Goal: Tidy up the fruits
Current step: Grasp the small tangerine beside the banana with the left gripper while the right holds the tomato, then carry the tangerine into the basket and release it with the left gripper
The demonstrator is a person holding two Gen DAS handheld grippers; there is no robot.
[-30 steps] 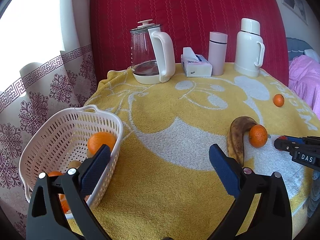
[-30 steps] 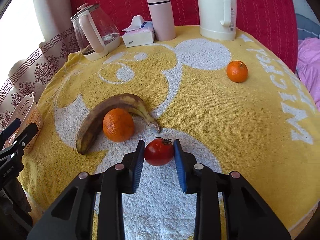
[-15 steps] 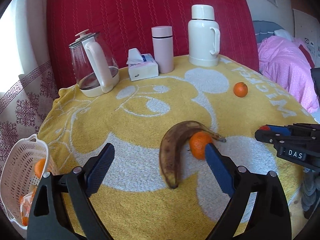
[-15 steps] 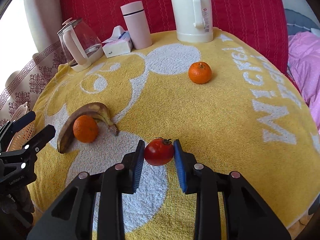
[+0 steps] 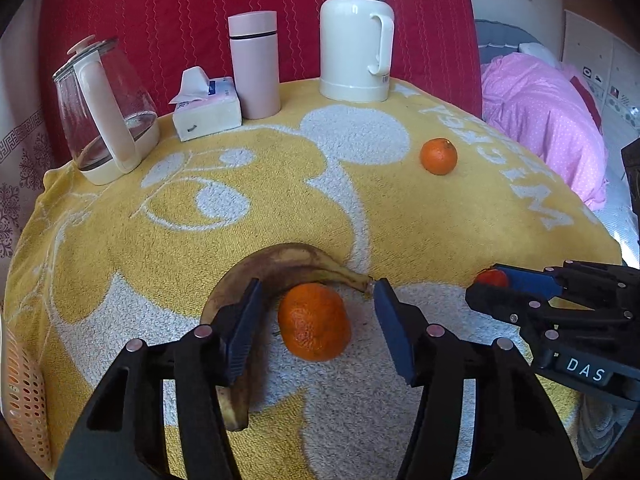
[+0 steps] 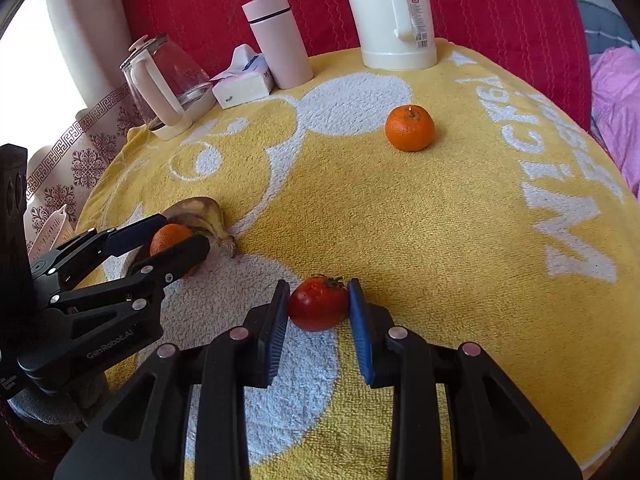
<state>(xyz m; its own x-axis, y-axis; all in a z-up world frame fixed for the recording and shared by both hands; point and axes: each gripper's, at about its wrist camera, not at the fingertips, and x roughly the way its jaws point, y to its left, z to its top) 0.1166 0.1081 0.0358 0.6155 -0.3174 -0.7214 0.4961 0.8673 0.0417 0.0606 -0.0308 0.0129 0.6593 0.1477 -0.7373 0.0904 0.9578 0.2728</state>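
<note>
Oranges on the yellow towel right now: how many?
2. One orange lies between the open left gripper fingers, beside the banana. The other orange sits alone toward the white thermos. Basket contents are not visible.

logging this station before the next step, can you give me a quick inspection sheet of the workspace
Surface: round table under a yellow and white terry towel.
Job's things: brown-spotted banana curving around a near orange mandarin; far orange mandarin lying alone; red tomato; perforated plastic basket at the left edge.
Clutter: glass kettle, tissue box, pink tumbler, white thermos jug.
Grippers: left gripper open around the near mandarin; right gripper shut on the tomato.
Cables: nothing seen.
Surroundings: red quilted backdrop, patterned curtain, pink bedding.
</note>
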